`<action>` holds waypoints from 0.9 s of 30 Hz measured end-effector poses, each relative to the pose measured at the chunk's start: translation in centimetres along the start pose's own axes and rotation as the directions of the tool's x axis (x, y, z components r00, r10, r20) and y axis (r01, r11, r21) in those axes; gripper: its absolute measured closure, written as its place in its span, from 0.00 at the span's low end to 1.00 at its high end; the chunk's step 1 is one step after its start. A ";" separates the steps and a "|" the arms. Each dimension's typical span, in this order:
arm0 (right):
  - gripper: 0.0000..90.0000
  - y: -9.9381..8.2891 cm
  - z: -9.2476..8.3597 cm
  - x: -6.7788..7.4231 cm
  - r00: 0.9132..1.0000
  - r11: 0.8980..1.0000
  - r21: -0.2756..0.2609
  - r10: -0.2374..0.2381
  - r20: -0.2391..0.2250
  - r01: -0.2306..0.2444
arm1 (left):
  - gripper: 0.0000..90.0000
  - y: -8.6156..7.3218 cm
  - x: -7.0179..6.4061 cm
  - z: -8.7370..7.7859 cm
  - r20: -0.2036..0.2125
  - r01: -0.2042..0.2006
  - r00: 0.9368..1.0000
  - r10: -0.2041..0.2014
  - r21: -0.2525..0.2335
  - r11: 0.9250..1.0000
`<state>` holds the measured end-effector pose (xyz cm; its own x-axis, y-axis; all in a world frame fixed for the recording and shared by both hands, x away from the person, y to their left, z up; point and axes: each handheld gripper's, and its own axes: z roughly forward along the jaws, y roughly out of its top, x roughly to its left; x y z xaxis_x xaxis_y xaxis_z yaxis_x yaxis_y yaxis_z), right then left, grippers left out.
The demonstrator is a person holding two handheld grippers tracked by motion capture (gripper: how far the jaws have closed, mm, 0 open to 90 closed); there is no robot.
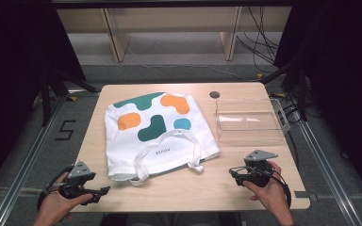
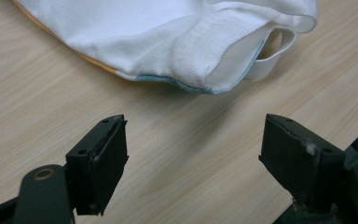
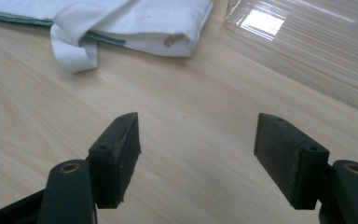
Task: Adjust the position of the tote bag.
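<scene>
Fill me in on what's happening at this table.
A person holds a gripper in each hand at the near edge of the table. A white tote bag with green, orange and blue shapes lies flat in the middle, handles toward the person. A clear tray sits to its right. The left gripper and the right gripper are both open with nothing between the fingers, each pointed at a near corner of the bag. Nothing is being touched yet.

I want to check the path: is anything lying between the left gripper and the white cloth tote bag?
Nothing: in the left gripper view, bare wooden table separates the open left gripper from the white cloth tote bag.
</scene>
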<state>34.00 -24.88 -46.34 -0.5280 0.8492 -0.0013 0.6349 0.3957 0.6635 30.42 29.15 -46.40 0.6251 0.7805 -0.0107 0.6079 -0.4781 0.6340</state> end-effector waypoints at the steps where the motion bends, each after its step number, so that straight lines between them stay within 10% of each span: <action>1: 0.35 0.0 0.0 0.0 1.000 1.000 -0.001 0.000 -0.002 0.000 | 0.24 0.0 0.0 0.0 -0.001 0.001 1.000 -0.001 0.000 1.000; 27: 0.29 0.1 -0.1 -0.4 0.999 0.999 -0.024 -0.030 0.019 0.030 | 0.22 0.5 0.1 0.1 -0.015 0.011 1.000 -0.011 -0.031 0.999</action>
<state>34.22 -25.18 -46.25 -0.5356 0.8437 -0.0356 0.6052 0.4129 0.6807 30.88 28.98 -46.14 0.6107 0.7918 -0.0062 0.5994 -0.4571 0.6572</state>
